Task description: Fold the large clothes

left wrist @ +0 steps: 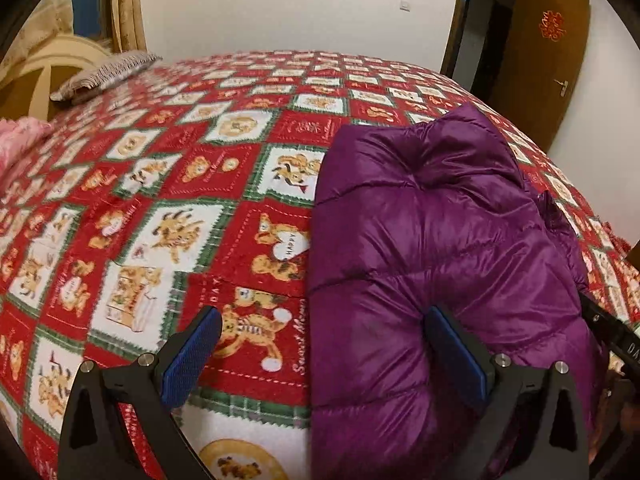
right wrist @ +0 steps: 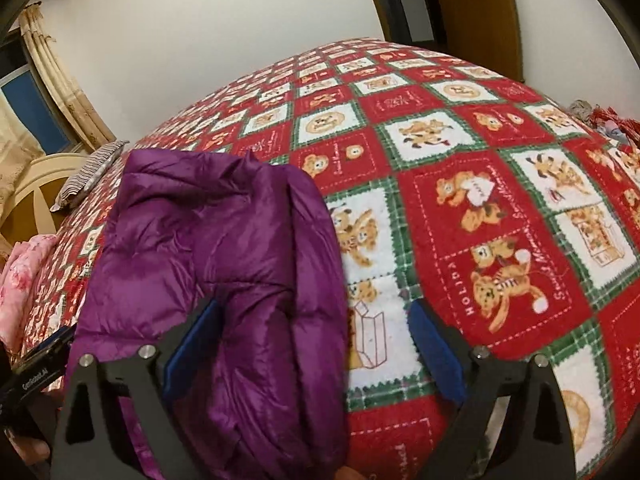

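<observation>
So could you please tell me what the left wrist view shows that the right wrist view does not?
Only the left wrist view shows the red paper ornament on the brown door, and the left hand-held gripper open over the jacket's left edge.

Only the right wrist view shows a heap of mixed fabric at the bed's far right edge, and the right hand-held gripper open over the jacket's right edge.

Both show the purple down jacket folded on the red bear-print blanket, the striped pillow and the pink floral bedding.
</observation>
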A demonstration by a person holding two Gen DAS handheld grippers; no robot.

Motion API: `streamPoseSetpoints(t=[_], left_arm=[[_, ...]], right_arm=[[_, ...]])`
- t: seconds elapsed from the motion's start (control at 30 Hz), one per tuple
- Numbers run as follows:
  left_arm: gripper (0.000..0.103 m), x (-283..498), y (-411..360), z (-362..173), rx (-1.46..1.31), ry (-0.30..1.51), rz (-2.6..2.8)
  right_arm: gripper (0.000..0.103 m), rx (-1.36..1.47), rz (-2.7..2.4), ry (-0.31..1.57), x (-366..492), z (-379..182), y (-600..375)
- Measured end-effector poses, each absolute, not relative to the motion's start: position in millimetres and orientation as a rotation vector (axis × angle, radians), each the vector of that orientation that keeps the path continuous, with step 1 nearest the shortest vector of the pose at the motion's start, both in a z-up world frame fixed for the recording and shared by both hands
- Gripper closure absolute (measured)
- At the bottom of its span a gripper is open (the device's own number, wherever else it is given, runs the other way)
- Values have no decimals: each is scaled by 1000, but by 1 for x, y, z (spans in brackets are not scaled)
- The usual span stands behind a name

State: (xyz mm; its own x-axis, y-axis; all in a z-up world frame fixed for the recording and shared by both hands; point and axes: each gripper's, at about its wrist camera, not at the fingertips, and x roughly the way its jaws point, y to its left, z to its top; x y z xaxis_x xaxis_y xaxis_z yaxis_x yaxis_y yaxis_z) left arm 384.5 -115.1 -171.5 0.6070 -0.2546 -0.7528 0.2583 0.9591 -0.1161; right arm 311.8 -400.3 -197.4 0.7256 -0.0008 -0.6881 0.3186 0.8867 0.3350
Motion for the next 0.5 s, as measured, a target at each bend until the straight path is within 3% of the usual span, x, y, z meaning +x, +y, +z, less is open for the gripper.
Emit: streamPoseSetpoints(t=[0.13,0.33,0.4,0.5], left_arm=[[1,392,-113,-177,-77,914,-359],[3,392,-117,-183,-157,924,-522],[28,391,-122,-181,-180,921,-591],[40,379,-134,-171,-102,887,-607]], right_arm=[[16,445,-152,738,319,-198,-396],[45,478,-31,742,326,-200,-382],[53,506,4,747,326,-202,-383],[64,538,47,755,324,-203,-381]])
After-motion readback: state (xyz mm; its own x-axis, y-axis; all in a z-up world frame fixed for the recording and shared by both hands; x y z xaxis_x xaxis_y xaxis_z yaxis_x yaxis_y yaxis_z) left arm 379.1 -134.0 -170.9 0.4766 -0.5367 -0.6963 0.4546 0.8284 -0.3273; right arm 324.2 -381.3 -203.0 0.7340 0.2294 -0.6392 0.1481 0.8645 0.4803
